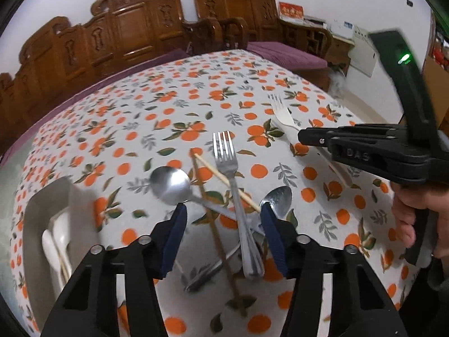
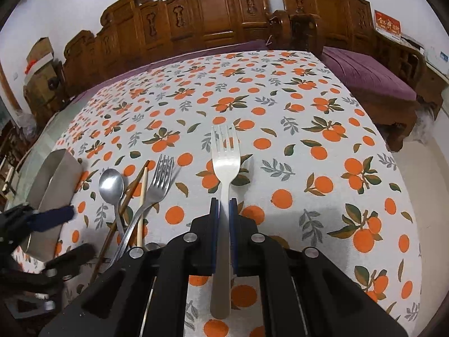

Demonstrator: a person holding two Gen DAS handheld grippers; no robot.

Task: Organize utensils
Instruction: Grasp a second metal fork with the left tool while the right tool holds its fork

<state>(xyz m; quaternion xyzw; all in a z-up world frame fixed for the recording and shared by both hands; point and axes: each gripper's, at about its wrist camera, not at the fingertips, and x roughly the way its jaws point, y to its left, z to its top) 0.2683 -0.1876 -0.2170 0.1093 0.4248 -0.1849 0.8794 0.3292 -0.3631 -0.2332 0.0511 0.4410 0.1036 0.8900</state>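
Observation:
On the orange-print tablecloth [image 1: 134,129] lies a crossed pile: a metal fork [image 1: 233,185], a round spoon [image 1: 171,184], a second spoon [image 1: 276,199], a pale chopstick [image 1: 224,179] and a darker one [image 1: 207,210]. My left gripper [image 1: 223,210] hangs just above this pile, open, its blue pads either side of the fork's handle and not pressing on it. My right gripper [image 2: 223,205] is shut on the handle of a white fork [image 2: 224,163], tines pointing away. In the left wrist view this fork [image 1: 282,112] juts from the right gripper [image 1: 304,136].
A grey utensil tray [image 1: 47,210] with white spoons and pale sticks stands at the table's left; it also shows in the right wrist view [image 2: 56,174]. Carved wooden benches [image 2: 213,8] with purple cushions [image 2: 370,75] line the far side. A hand [image 1: 407,219] holds the right gripper.

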